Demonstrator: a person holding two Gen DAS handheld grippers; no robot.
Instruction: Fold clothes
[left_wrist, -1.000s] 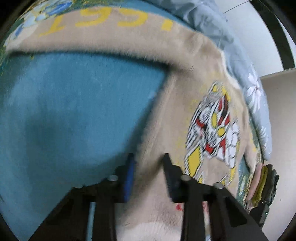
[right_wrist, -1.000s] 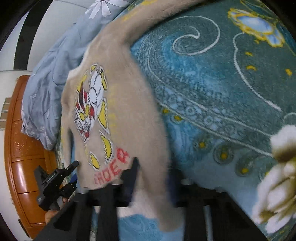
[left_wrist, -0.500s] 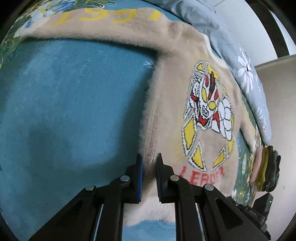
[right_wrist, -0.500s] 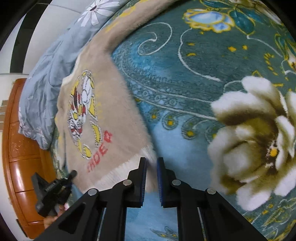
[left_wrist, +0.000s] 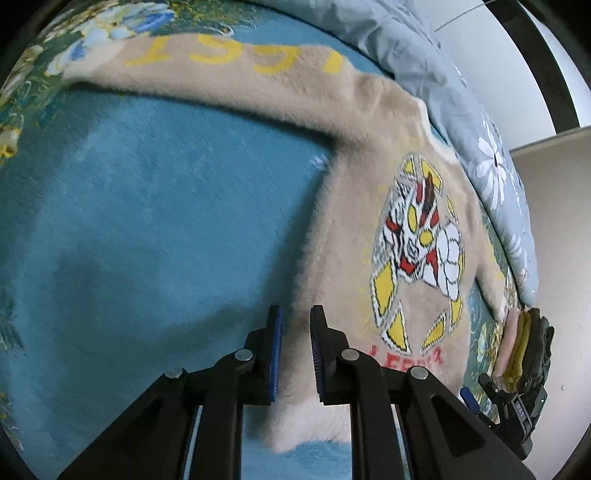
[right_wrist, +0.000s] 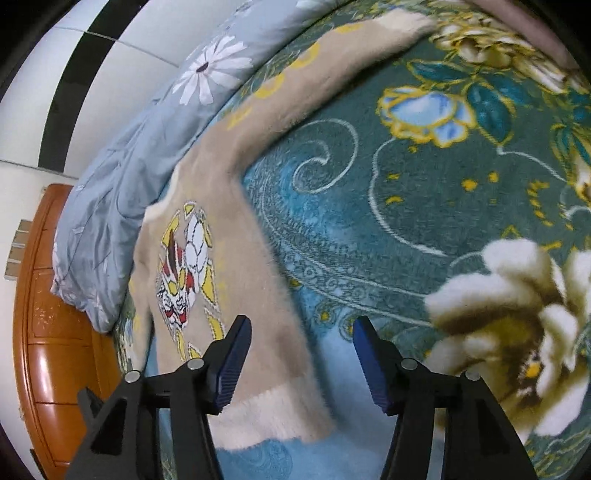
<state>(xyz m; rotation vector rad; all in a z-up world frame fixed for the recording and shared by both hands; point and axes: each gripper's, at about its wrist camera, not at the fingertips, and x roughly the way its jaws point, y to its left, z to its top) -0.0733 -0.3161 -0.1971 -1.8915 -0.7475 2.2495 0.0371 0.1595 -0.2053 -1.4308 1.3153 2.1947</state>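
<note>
A fuzzy beige sweater (left_wrist: 351, 229) with a robot print and yellow numbers on the sleeve lies flat, front up, on a blue-green floral blanket (left_wrist: 147, 221). It also shows in the right wrist view (right_wrist: 236, 280). My left gripper (left_wrist: 296, 325) is over the sweater's left side edge near the hem; its jaws stand a narrow gap apart, with the fabric edge lying between them. My right gripper (right_wrist: 302, 334) is wide open and empty over the sweater's right hem corner.
A grey-blue flowered duvet (right_wrist: 147, 147) is bunched along the far side of the sweater. A stack of folded clothes (left_wrist: 521, 347) stands past the sweater. A wooden headboard (right_wrist: 48, 332) and a white wall are behind.
My right gripper has opened wide and let go of the sweater's hem corner. My left gripper's jaws have parted slightly. The sweater has settled flat on the blanket.
</note>
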